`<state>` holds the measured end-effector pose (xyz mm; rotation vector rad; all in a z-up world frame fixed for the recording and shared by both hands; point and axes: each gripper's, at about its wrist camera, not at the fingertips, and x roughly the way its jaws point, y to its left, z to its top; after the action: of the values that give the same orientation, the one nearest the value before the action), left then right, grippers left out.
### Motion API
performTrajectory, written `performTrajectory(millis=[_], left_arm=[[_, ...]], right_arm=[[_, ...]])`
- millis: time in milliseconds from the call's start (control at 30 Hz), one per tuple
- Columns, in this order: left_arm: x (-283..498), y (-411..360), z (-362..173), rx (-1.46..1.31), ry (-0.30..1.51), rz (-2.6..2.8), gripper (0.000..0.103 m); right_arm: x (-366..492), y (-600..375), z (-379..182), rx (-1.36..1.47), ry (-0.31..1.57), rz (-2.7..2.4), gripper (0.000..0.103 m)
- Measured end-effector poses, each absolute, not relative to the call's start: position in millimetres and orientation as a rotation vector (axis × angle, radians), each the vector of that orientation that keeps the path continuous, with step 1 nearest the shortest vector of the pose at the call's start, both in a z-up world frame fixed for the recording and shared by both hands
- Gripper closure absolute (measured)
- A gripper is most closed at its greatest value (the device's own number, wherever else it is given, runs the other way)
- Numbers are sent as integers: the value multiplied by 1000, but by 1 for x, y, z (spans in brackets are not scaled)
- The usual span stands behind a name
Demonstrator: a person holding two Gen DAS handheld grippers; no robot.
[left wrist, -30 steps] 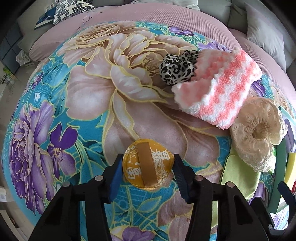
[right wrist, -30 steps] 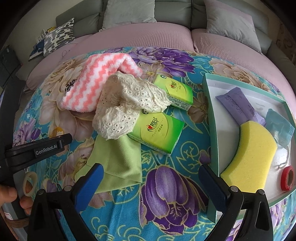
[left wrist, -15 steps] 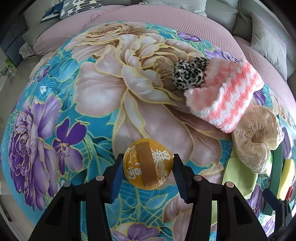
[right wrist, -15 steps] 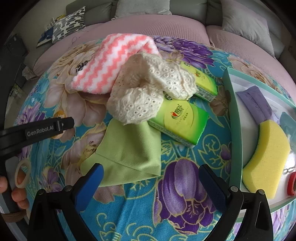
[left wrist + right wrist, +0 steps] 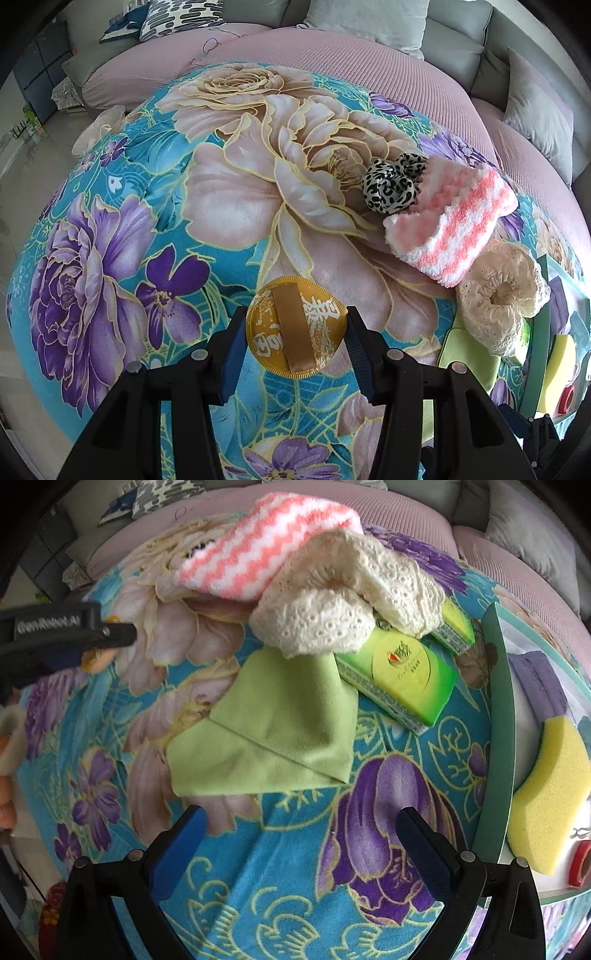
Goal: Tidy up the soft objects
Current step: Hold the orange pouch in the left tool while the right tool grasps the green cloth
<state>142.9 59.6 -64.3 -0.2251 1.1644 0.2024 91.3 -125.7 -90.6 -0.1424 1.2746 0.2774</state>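
My left gripper (image 5: 295,338) is shut on a round gold disc with a tan strap (image 5: 295,328), held above the floral blanket. Beyond it lie a leopard-print scrunchie (image 5: 391,184), a pink-and-white striped fluffy cloth (image 5: 454,225) and a cream lace piece (image 5: 498,310). My right gripper (image 5: 303,842) is open and empty, just in front of a folded light-green cloth (image 5: 273,731). The cream lace piece (image 5: 343,602) and striped cloth (image 5: 266,557) lie behind it. The left gripper's body (image 5: 62,635) shows at the left of the right wrist view.
Two green tissue packs (image 5: 402,675) lie partly under the lace. A green-rimmed tray (image 5: 498,720) at the right holds a yellow sponge (image 5: 550,786), a purple pack (image 5: 543,679) and a red tape roll (image 5: 580,864). Sofa cushions (image 5: 535,110) lie behind.
My left gripper has lifted and drawn back with the gold disc. My right gripper has moved forward and left toward the green cloth, still open.
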Motion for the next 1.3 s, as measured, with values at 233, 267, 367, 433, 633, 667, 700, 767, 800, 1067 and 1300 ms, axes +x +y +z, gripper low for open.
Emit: performTrajectory(millis=[233,267,367,433,633,667,700,767,800,1067,1300], left_arm=[[138,55,-57,-231,1156,210,51],[137,55,-56,-231,1155,210,51],[137,53,-54,-230,1152,211,50],[137,52,-53,-229,1152,212,50],[139,50,-56,-222,1154,211,50],[139,50,-56,-221,1154,210,50],[139,49,-56,-221,1154,210,50],[139,49,-56,-219,1154,211,50],[140,49,-56,-219,1154,211,50],[140,50,-56,-212,1156,210,50],[140,48,-56,-208,1154,205,50]], right_arm=[[91,-117,-95,-182,1254,253,0],[92,-116,-95,-177,1244,251,0],[100,-112,-93,-162,1212,240,0],[104,-111,-93,-154,1194,232,0],[115,-106,-91,-145,1157,212,0],[116,-104,-91,-147,1156,210,0],[118,-102,-91,-148,1158,207,0],[122,-98,-91,-144,1164,207,0],[123,-99,-92,-139,1166,209,0],[122,-132,-101,-89,1149,196,0],[121,-133,-102,-102,1124,205,0]])
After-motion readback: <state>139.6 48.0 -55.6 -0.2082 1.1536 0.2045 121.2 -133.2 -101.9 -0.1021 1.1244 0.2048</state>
